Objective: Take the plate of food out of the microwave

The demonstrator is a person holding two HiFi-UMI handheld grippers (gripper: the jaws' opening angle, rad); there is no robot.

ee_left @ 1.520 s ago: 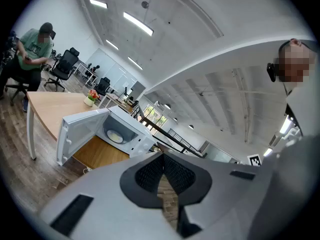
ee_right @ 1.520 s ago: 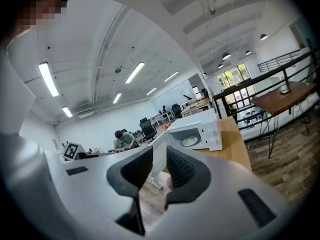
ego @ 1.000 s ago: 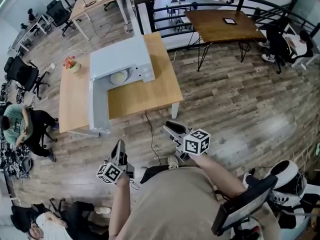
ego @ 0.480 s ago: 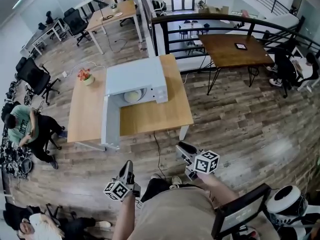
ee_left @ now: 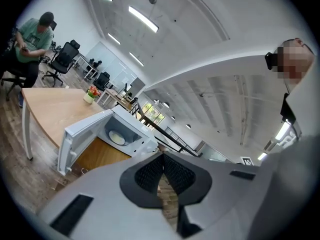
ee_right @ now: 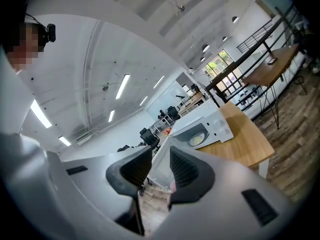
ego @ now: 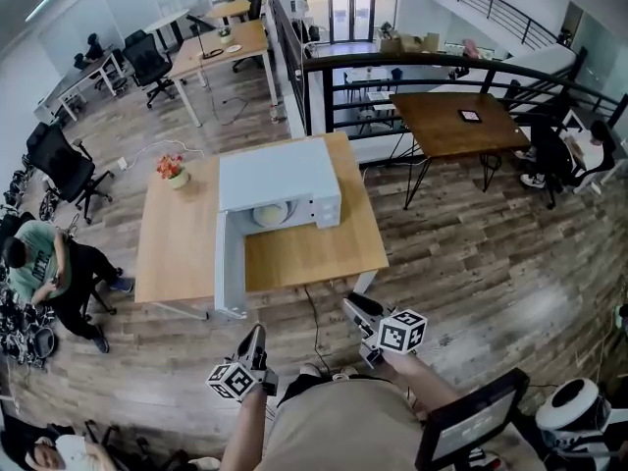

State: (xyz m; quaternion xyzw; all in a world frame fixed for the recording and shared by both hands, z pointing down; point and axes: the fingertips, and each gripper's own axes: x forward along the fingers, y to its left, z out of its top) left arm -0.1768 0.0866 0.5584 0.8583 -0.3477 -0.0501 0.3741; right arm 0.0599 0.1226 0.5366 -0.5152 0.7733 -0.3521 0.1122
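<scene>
Microwave [ego: 280, 177] wht; plate of food [ego: 270, 215] cream; table [ego: 319, 253] lt wood; flowers [ego: 172, 167] red-orange; floor [ego: 471, 263] grey-brown planks.

tally of things
one microwave [ego: 280, 180], one plate [ego: 268, 215], one flower pot [ego: 175, 173], two grippers: left gripper [ego: 257, 331], right gripper [ego: 351, 305].

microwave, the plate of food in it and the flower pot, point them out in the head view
microwave [ego: 280, 173], head view, on its white top panel
plate of food [ego: 270, 214], head view, middle of the plate inside the open cavity
flower pot [ego: 177, 179], head view, on the pot below the flowers
</scene>
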